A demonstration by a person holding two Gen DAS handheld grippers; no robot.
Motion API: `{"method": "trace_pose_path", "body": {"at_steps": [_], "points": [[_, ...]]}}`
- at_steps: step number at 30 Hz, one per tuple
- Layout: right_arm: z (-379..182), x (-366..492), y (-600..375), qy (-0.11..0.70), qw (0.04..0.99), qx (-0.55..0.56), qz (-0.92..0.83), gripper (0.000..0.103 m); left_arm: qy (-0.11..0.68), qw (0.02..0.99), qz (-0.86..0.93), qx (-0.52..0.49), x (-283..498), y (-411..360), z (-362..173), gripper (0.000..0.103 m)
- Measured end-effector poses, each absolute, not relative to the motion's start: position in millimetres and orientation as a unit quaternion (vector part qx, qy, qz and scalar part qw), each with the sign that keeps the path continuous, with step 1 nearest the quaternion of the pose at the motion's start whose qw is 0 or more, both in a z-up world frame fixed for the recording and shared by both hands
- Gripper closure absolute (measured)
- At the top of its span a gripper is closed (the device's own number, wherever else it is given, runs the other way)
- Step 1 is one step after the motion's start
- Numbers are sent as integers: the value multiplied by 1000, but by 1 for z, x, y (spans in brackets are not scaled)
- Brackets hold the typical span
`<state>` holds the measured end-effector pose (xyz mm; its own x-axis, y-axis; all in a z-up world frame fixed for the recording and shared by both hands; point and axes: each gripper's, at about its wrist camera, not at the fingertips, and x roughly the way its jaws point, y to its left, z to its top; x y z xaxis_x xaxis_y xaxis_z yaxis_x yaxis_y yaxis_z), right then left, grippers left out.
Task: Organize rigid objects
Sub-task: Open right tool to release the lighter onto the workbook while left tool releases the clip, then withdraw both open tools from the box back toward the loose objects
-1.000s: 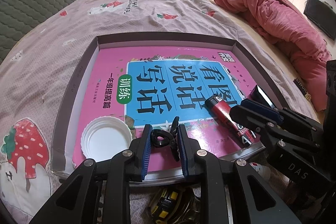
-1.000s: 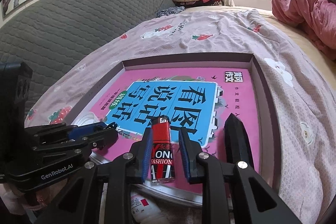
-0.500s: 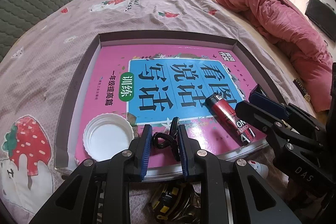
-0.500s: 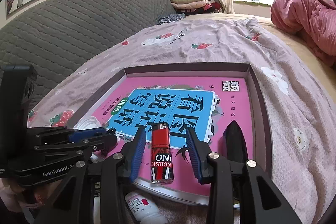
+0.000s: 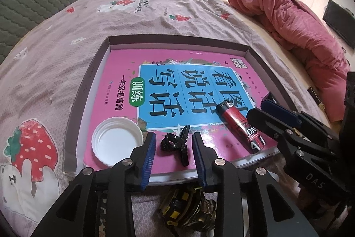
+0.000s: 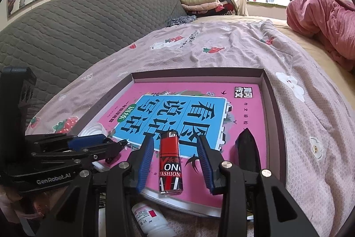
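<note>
While the left tool (image 5: 173,148) stands released around the black clip (image 5: 176,144) at lower centre, the right tool (image 6: 175,161) gapes, clear of the red lighter (image 6: 170,164) on the pink book (image 5: 155,81). A white bottle (image 6: 150,220) below is cut off.

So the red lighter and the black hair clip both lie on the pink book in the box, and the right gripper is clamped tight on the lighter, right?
Not quite. The right gripper is open: in the right wrist view its fingers stand apart from the red lighter. The lighter and the black hair clip do lie on the pink book in the box.
</note>
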<state>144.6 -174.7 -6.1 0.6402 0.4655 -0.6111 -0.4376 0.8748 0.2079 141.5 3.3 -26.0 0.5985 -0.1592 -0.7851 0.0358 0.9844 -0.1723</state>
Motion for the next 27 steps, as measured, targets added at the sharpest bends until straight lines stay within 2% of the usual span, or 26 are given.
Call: {"method": "trace_pose_path", "body": {"at_steps": [8,12,25,27], "points": [[-2,141,-176,333,909,15,248,61,438,890,-53,-114,136,19,-8,62],[1,139,-176,327,912,10,247,54,433,892,-46,-124,132,28,-1,61],[8,120,-177,297,925,-38,236,54,425,895,-46,-126,116,37,12,60],[9,115,-178,292,927,-45,230,54,423,896,-47,-126,113,38,16,52]]}}
